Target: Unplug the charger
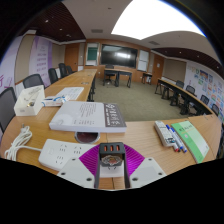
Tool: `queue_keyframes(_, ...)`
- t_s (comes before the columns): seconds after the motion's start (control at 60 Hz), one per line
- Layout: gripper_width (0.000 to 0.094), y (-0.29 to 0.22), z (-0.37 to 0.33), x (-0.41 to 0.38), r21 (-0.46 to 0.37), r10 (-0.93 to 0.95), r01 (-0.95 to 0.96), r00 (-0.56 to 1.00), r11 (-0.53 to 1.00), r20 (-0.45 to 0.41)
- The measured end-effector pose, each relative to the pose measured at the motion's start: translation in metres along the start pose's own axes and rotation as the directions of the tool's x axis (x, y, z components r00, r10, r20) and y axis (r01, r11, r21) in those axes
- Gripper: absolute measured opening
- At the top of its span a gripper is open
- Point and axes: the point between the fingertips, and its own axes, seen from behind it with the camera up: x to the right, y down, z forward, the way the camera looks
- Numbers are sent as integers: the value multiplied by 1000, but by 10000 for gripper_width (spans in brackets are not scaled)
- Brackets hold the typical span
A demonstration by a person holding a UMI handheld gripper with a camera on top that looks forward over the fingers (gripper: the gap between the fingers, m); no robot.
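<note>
One charger point(110, 154) sits between the fingers, one power strip point(62, 152) just beside them, one box point(88, 117) beyond, one basket point(29, 100) farther off.

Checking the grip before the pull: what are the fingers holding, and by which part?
The fingers are closed on the charger, pressing on its two sides, pads against its dark body. It sits beside the white power strip on the table.

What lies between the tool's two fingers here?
A dark charger lies between the fingers of the tool, on the table; the gripper view shows it.
</note>
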Motion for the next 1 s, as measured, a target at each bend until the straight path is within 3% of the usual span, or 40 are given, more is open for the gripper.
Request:
queue_keyframes(0.15,279,-11,-5,1,3,28,-28,999,1000,16)
queue_keyframes(0.317,277,-166,-76,15,299,28,-48,997,953,72)
queue_keyframes(0.417,276,-218,-93,38,387,18,-45,997,921,72)
queue_keyframes(0.533,275,-193,-58,64,332,24,-41,998,942,56)
queue_keyframes(0.583,276,-150,-34,88,288,24,-38,998,957,51)
queue_keyframes(0.783,296,-52,33,94,95,-15,9,998,995,64)
queue_keyframes(0.967,362,6,47,93,9,-26,25,991,1000,129)
queue_keyframes(1.0,379,3,45,92,33,-33,29,989,999,142)
